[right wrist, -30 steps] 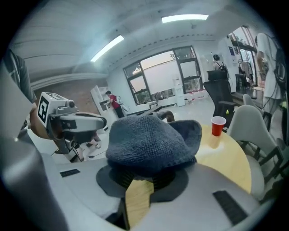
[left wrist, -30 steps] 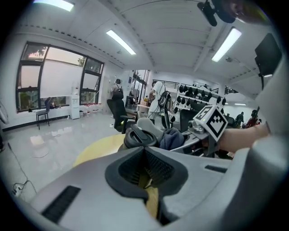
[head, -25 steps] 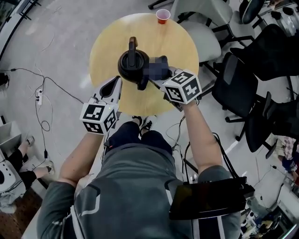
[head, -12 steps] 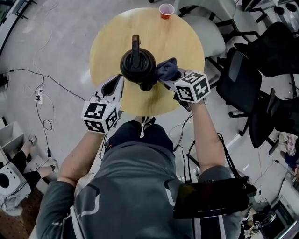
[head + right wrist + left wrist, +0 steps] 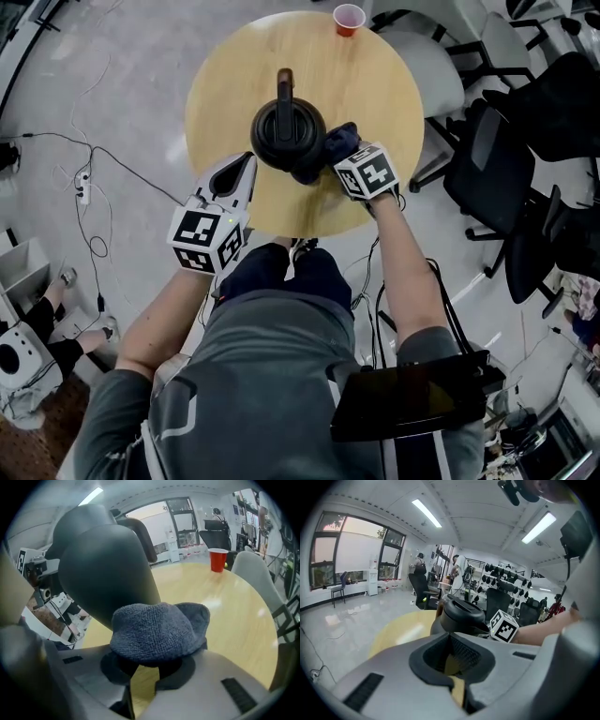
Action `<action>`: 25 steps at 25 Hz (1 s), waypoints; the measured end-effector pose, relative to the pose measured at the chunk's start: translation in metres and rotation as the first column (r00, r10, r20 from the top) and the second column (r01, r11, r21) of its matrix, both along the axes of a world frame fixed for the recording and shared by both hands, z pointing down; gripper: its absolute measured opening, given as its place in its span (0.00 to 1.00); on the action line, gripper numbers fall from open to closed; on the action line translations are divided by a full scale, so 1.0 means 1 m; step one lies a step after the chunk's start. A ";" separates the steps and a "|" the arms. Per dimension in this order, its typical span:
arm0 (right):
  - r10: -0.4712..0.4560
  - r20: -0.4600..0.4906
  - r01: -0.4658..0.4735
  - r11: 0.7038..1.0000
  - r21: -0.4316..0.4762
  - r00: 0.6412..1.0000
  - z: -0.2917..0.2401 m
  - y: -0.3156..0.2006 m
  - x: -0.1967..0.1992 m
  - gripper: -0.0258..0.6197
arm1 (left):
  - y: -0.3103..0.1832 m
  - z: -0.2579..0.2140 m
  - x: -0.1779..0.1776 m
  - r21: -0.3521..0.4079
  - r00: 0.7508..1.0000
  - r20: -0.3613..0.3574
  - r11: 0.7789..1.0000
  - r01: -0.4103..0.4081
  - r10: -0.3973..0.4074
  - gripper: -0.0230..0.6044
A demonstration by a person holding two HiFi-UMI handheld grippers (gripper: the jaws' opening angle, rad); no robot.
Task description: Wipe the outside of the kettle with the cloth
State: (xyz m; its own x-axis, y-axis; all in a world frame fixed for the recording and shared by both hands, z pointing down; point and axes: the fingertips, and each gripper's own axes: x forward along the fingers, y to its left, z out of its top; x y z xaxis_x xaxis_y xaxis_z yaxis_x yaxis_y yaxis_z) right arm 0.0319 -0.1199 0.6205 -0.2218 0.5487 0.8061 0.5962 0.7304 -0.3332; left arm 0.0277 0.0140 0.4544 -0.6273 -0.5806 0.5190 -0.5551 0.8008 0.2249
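A black kettle (image 5: 288, 131) stands upright near the middle of the round wooden table (image 5: 225, 84), its handle pointing away from me. My right gripper (image 5: 335, 156) is shut on a dark blue cloth (image 5: 341, 141), which is pressed against the kettle's right side. In the right gripper view the cloth (image 5: 157, 630) bulges over the right gripper (image 5: 149, 662), with the kettle (image 5: 105, 569) looming just behind it. My left gripper (image 5: 247, 169) sits at the table's near edge, left of the kettle, shut and holding nothing. The left gripper (image 5: 457, 667) looks at the kettle (image 5: 461, 616) from close by.
A red cup (image 5: 349, 19) stands at the table's far edge and also shows in the right gripper view (image 5: 217, 559). Office chairs (image 5: 511, 159) crowd the right side. Cables (image 5: 84, 197) trail over the floor at the left. My legs are at the table's near edge.
My right gripper has drawn in closer to the kettle's right side with the cloth. The left gripper has stayed where it was.
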 end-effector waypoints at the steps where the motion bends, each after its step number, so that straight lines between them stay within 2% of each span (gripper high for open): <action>1: 0.006 -0.006 -0.006 1.000 0.004 1.000 0.002 -0.001 0.000 0.18 | 0.002 0.001 0.000 0.004 1.000 -0.001 1.000 0.003 -0.003 0.05; 6: 0.006 0.000 -0.006 1.000 0.003 1.000 -0.027 -0.004 0.006 0.18 | 0.011 -0.009 -0.010 0.040 1.000 0.011 0.999 0.007 -0.007 0.05; 9: -0.002 0.056 0.004 1.000 -0.026 0.998 -0.080 -0.004 0.009 0.18 | 0.013 -0.023 -0.011 0.068 0.999 0.039 0.997 -0.024 0.021 0.05; 11: -0.032 0.112 0.035 0.999 -0.026 0.993 -0.109 -0.002 0.002 0.18 | 0.018 -0.019 -0.016 0.077 0.999 0.044 0.997 -0.013 0.010 0.05; 14: -0.091 0.164 0.099 0.994 -0.037 0.982 -0.139 0.004 -0.007 0.18 | 0.023 -0.012 -0.025 0.087 0.998 0.047 0.996 0.027 -0.031 0.05; 17: -0.170 0.187 0.180 0.983 -0.042 0.968 -0.160 0.012 -0.007 0.18 | 0.022 -0.026 -0.024 0.098 0.995 0.074 0.993 0.066 -0.074 0.05; 20: -0.214 0.175 0.223 0.974 -0.038 0.961 -0.155 0.015 -0.012 0.18 | 0.023 -0.032 -0.024 0.103 0.986 0.104 0.988 0.116 -0.127 0.05; 25: -0.275 0.133 0.288 0.952 -0.099 0.952 -0.145 0.006 -0.027 0.18 | 0.012 -0.031 -0.019 0.078 0.970 0.077 0.971 0.225 -0.230 0.05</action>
